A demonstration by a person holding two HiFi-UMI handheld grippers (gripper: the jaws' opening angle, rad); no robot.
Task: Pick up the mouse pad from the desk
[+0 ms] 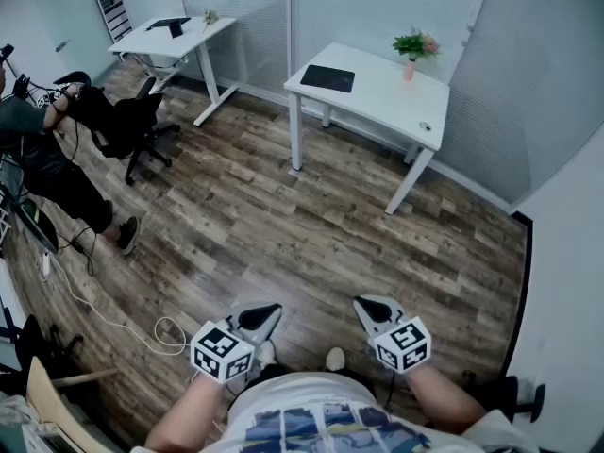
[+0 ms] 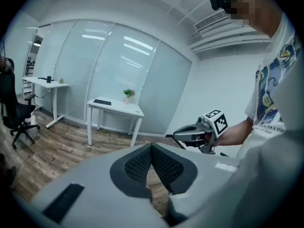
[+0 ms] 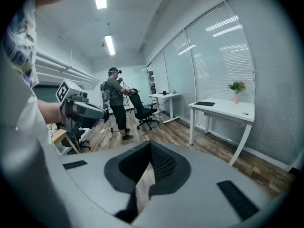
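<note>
- Jaws of the left gripper (image 2: 152, 147) closed tip against tip, with nothing between.
- Same for the right gripper (image 3: 150, 146): tips together, nothing held, only a narrow slit lower down between the pads.
- Both grippers low in the head view, side by side above the wooden floor (image 1: 283, 243), well apart from the desk (image 1: 387, 97); forearms cut off by the lower edge.
- Mouse pad (image 1: 327, 78) dark and flat on the white desk, near the back left corner as seen from the head, untouched.
- Also on the desk: a plant (image 1: 413, 43) in a pink vase (image 1: 409, 70) at the back, and a small round object (image 1: 425, 127) near the front right corner, too small to identify.
- Farther left, a second desk (image 1: 175, 34) with dark items, too small to name.
- At the left edge of the head view, a person (image 1: 38, 154) beside a black office chair (image 1: 127, 121), partly cut off by the frame.
</note>
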